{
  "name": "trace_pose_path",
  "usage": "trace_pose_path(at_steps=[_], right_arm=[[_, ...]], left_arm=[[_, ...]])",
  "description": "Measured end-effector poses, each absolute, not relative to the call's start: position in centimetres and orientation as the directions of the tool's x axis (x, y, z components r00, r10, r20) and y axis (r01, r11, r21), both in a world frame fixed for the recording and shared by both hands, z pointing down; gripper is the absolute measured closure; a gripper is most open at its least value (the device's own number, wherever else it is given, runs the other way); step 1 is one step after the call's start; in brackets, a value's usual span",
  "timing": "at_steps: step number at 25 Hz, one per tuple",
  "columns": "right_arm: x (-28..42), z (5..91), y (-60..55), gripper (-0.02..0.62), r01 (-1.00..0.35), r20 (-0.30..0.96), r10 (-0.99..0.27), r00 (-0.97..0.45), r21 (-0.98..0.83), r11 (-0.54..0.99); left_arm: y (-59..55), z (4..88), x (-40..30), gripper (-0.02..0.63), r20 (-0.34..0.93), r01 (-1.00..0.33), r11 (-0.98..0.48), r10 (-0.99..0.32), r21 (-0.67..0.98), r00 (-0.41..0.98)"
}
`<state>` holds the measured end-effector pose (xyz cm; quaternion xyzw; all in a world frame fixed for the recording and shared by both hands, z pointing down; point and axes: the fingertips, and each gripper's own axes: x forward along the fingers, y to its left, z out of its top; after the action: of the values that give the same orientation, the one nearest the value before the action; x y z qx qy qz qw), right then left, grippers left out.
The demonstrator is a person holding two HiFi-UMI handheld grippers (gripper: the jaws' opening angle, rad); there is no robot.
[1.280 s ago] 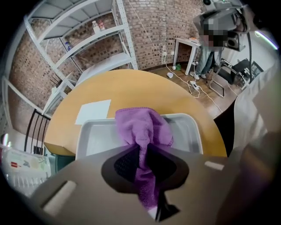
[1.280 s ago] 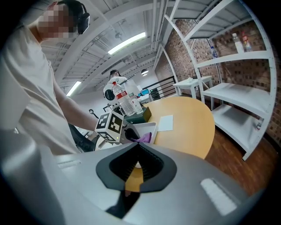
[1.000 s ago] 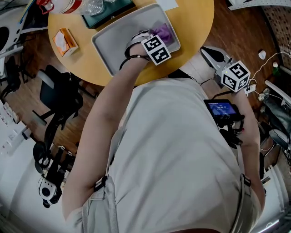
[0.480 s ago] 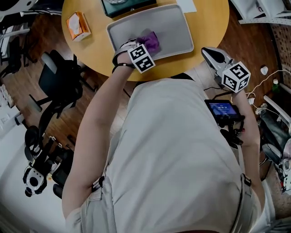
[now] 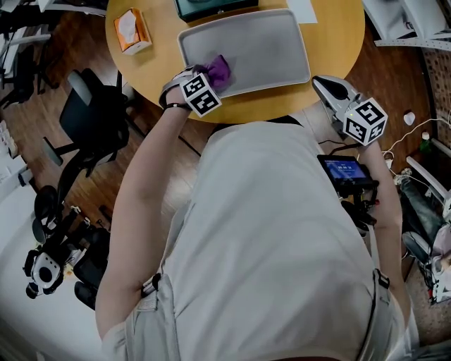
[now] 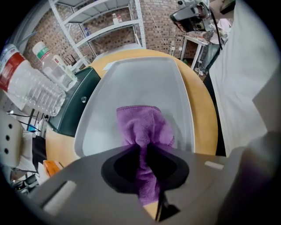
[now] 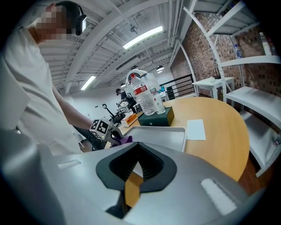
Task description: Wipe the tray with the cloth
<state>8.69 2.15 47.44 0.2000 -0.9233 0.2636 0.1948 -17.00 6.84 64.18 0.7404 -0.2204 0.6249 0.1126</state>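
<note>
The tray (image 5: 268, 49) lies on the near half of the round worktop (image 5: 338, 35), long side toward the person. The purple cloth (image 5: 217, 69) rests on the tray floor at its near-left corner, close to the rim that faces the worktop's near edge. The left claw (image 5: 209, 76) holds it, jaws narrowed onto a bunched fold, with the rest of the cloth (image 6: 145, 127) fanned out flat on the grey tray (image 6: 145, 79) ahead. The right claw (image 5: 323, 83) hangs off the worktop's near-right edge, jaws drawn together on nothing, touching neither tray nor cloth.

Beyond the tray, toward the far edge, stand a dark green box (image 5: 211, 7) and a paper sheet (image 5: 303, 8); an orange tissue pack (image 5: 130, 29) sits by the left edge.

The risk I see is that nothing steadies the tray. A hard stroke toward the near rim could slide it toward the worktop's edge, or drag the cloth over the rim and off. Only a fold is pinched, so a snag might pull it free.

A second ago the cloth lay near the tray's right end; it has since been swept along the near side to the left corner. The right claw has kept its place.
</note>
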Motion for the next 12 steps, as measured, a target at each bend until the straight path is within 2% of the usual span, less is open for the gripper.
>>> trace_pose_path(at_steps=[12], right_arm=[[8.6,47.4,2.3,0.592,-0.472,0.473,-0.262,-0.841,-0.406,0.783]], left_arm=[[8.7,64.2,-16.7,0.554,0.979,-0.467,-0.88,-0.159,-0.083,0.125]])
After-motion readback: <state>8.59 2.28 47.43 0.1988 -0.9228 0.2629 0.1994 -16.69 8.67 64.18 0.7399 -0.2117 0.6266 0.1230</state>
